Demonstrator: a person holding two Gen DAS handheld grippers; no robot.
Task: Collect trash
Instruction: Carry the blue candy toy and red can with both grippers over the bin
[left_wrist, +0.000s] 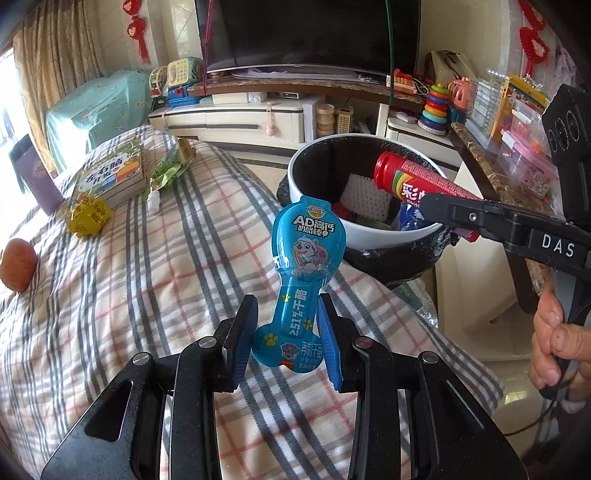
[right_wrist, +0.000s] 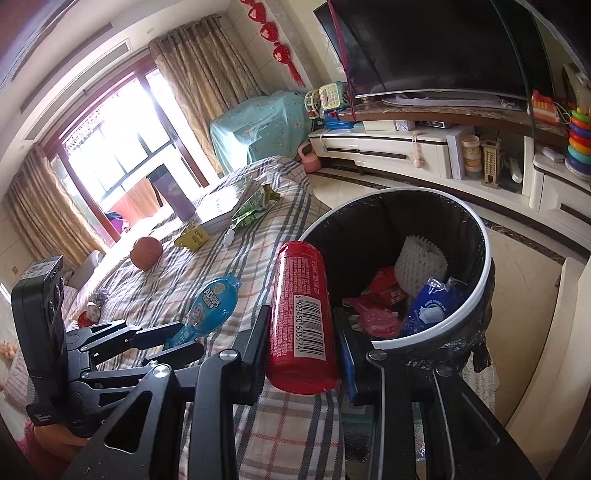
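My left gripper (left_wrist: 288, 325) is shut on a blue cheese-stick wrapper (left_wrist: 301, 266), held above the plaid-covered table just left of the bin; it also shows in the right wrist view (right_wrist: 214, 304). My right gripper (right_wrist: 301, 332) is shut on a red candy tube (right_wrist: 301, 314), held at the near-left rim of the bin; the tube also shows in the left wrist view (left_wrist: 413, 179), over the bin. The white bin (left_wrist: 354, 230) with a black liner (right_wrist: 476, 258) holds several pieces of trash.
On the plaid cloth (left_wrist: 147, 277) lie a yellow wrapper (left_wrist: 88, 214), a green snack bag (left_wrist: 171, 168), a book (left_wrist: 110, 173), a small white item (left_wrist: 153, 199) and a brown round fruit (left_wrist: 16, 264). A TV cabinet (right_wrist: 406, 147) with toys stands behind.
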